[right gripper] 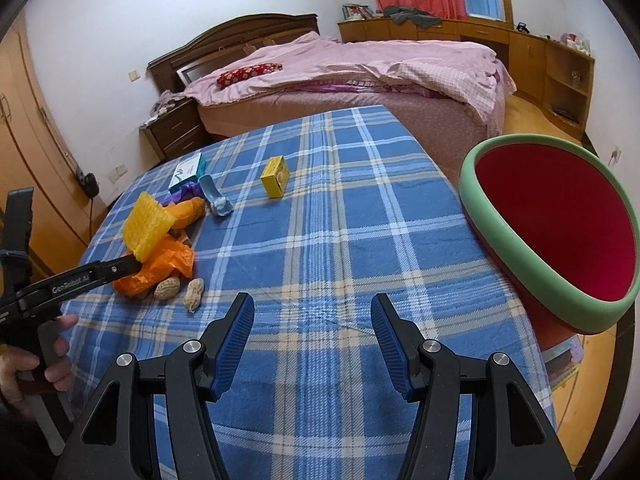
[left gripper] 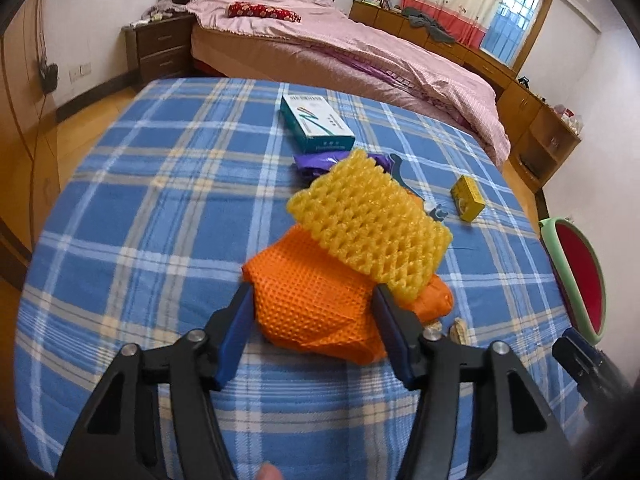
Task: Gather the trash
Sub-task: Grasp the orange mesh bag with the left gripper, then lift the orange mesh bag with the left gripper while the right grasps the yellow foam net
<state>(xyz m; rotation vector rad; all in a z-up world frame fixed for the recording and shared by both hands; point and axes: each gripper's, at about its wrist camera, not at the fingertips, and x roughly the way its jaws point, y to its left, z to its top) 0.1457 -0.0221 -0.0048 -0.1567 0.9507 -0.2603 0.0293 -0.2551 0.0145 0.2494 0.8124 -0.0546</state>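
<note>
Left gripper (left gripper: 314,312) straddling orange bag (left gripper: 316,300) on plaid cloth (left gripper: 140,200), pads at its sides, grip not yet sure; yellow foam net (left gripper: 368,224) lying on top. Best squeezed low, catching both. Right gripper (right gripper: 312,334) agape, empty; red bin (right gripper: 560,220) beyond.

Blue plaid tablecloth (right gripper: 340,208), yellow foam net (left gripper: 368,220), orange bag (left gripper: 312,308).
</note>
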